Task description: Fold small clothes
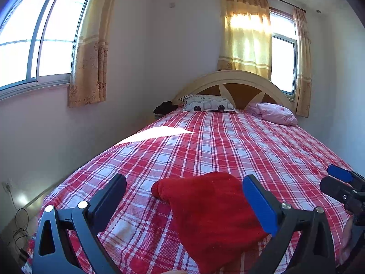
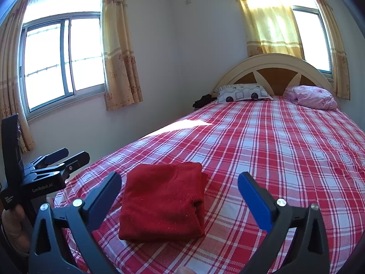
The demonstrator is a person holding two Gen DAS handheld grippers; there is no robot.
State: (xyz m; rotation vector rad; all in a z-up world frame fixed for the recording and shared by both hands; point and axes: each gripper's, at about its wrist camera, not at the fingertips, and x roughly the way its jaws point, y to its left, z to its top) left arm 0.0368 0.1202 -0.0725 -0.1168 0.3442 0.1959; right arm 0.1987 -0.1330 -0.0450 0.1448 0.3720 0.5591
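On the near end of the bed, a folded red garment (image 2: 163, 202) lies flat on the red-and-white plaid bedsheet (image 2: 273, 150), a compact bundle with its layered edges stacked along its right side. The right gripper (image 2: 180, 196) hangs just above and in front of it with its fingers spread wide, one to each side of the bundle and touching nothing; the left finger is dark, and the right one carries a blue pad (image 2: 255, 203). From the left wrist camera the same garment (image 1: 212, 217) sits between the fingers of the left gripper (image 1: 184, 194), which are likewise parted wide and hold nothing; the cloth runs under the blue-padded finger (image 1: 260, 205), though whether they touch cannot be told. Each gripper shows at the edge of the other's view: the left one at the lower left of the right wrist camera, printed "GenRobot.AI", with part of a hand (image 2: 13, 223) on its handle.

Farther up the sheet a bright patch of sunlight (image 2: 182, 125) falls near the left edge of the bed. At the head lie a grey patterned pillow (image 2: 241, 92) and a crumpled pink pillow (image 2: 312, 97), against an arched cream headboard (image 2: 273, 61). Some dark cloth (image 2: 203, 100) sits just left of the grey pillow, off the mattress. Beyond are two windows (image 2: 61, 57) with yellow floral curtains (image 2: 118, 45).
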